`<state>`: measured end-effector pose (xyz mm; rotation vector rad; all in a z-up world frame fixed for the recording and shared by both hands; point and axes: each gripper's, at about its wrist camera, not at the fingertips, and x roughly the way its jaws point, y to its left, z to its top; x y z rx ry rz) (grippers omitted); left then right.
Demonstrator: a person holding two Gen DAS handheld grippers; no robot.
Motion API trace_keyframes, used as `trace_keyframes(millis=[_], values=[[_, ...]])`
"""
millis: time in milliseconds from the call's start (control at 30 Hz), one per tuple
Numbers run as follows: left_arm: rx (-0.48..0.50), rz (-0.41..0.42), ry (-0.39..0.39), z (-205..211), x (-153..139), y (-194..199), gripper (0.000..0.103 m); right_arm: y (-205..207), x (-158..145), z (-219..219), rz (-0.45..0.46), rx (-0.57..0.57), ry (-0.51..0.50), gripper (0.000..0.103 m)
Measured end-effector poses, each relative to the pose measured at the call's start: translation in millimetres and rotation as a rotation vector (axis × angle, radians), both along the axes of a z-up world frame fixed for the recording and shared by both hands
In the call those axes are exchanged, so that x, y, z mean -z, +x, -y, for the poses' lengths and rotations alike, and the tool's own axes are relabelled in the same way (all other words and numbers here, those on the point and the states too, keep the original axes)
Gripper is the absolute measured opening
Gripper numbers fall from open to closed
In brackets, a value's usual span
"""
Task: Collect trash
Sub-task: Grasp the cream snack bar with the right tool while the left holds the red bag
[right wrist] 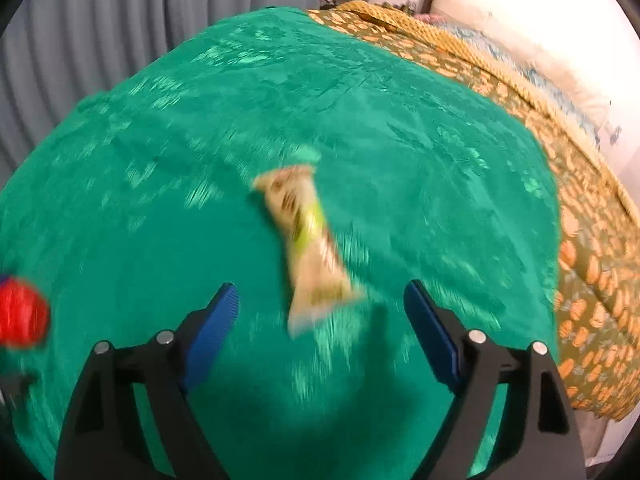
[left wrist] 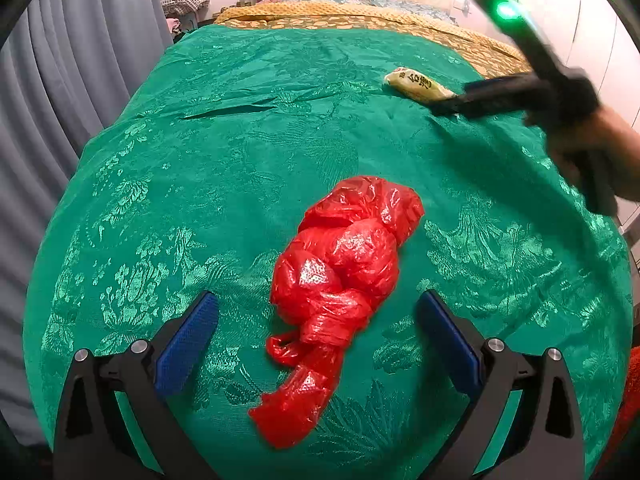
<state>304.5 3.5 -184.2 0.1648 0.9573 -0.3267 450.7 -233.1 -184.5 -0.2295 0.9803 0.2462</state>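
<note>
Two wide-open grippers over a green bedspread, each with a piece of trash ahead of it

At the left, grey curtains [left wrist: 60, 92] hung just past the edge of the green cover [left wrist: 200, 160], which lay bare and roomy on that side; the left gripper [left wrist: 318, 312] stood with its jaws spread wide, holding nothing, the knotted red plastic bag [left wrist: 340, 280] lying loose on the cloth between the blue pads [left wrist: 188, 340] without touching either. Further right, the snack wrapper [right wrist: 308, 240] lay flat near the cover's far right edge, just beside the yellow patterned blanket [right wrist: 592, 264]; the right gripper [right wrist: 320, 304] was open and empty, the wrapper's near end between its fingertips, in a blurred view
</note>
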Motion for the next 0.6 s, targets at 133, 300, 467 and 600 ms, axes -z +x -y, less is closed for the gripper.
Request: trace_keyframes(millis=[133,300,467,600], values=[[0.0,0.0,0.0,0.0,0.0,0.0,0.098,10.1,6.1,3.8,-0.031,0.044,0.102,0.081],[0.0,0.0,-0.001,0.1,0.1,0.1,0.098,-1.5,2.6,0.5,-0.009,0.046,0.109,0.038],[0.0,0.0,0.0,0.1,0.2,0.1,0.098,-16.8,-13.0,-0.7,0.019,0.044,0.087,0.034],[0.0,0.0,-0.001,0.1,0.2,0.1,0.098,-35.3,-21.6,2.4,0.0,0.038,0.107,0.034]])
